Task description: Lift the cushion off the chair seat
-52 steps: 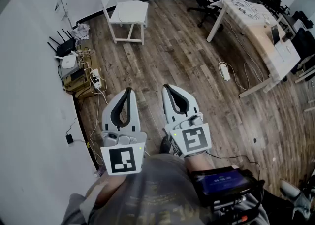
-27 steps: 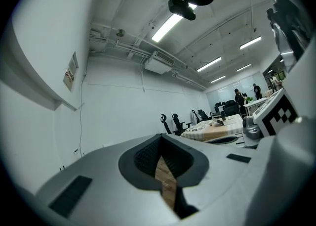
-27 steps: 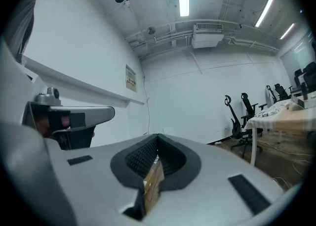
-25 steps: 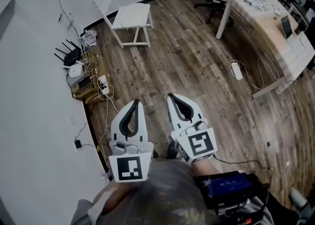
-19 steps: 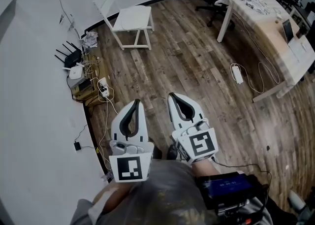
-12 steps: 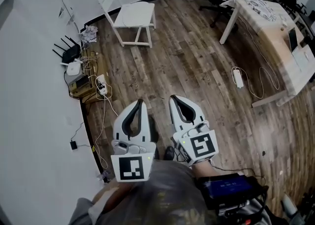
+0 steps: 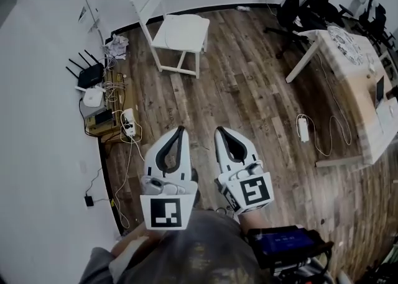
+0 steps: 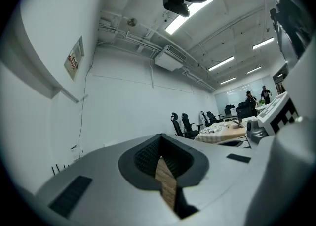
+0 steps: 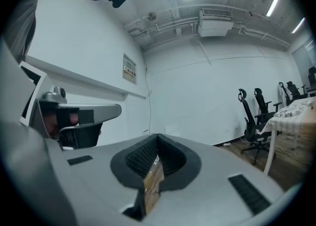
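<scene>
A white wooden chair (image 7: pixel 163 35) stands far ahead by the wall, with a pale flat cushion (image 7: pixel 183 30) lying on its seat. My left gripper (image 7: pixel 181 129) and right gripper (image 7: pixel 219 130) are held side by side close to the person's body, pointing level toward the chair and well short of it. Both are shut with nothing between the jaws. In the left gripper view the left gripper (image 8: pixel 161 136) shows only wood floor through the loop behind its tips. The right gripper (image 9: pixel 157 136) in the right gripper view looks the same.
Routers, a power strip and tangled cables (image 7: pixel 102 99) lie along the left wall. A long table (image 7: pixel 357 84) stands at the right, with office chairs (image 7: pixel 308 0) behind it. A power strip with its cord (image 7: pixel 303 129) lies on the wood floor.
The person has walked toward the chair, which now sits larger and further right in the head view. Both grippers stay shut, side by side.
</scene>
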A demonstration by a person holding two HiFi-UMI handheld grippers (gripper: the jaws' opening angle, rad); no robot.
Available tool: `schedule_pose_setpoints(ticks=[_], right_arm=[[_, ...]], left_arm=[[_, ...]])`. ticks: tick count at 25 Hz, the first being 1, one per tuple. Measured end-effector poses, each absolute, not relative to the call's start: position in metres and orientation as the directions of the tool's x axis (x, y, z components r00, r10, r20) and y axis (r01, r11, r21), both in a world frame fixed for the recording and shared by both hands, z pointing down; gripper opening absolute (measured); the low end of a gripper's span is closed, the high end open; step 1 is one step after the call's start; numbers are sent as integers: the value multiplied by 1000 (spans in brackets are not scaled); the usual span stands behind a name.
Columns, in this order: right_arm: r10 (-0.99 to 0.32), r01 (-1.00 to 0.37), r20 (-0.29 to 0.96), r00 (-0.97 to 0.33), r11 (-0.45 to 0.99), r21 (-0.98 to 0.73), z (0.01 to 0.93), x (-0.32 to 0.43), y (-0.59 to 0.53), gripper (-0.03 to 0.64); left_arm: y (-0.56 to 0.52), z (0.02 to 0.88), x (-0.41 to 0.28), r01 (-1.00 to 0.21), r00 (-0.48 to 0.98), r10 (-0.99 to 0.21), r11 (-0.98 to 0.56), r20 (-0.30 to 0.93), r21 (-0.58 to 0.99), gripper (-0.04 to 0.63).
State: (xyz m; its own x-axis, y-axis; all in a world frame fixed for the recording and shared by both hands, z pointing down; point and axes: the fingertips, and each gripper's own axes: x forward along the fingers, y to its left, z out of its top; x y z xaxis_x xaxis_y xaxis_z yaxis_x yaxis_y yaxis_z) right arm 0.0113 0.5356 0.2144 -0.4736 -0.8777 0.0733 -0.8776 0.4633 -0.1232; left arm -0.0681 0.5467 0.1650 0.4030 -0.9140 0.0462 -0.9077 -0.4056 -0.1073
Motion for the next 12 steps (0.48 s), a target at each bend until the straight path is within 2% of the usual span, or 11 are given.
schedule_pose_setpoints(ticks=[12], right_arm=[[-886,-884,37,-463,458,-89,202,-17,412,8]], left_arm=[[424,155,-93,-903,423,-906,-420,-15,-96,6]])
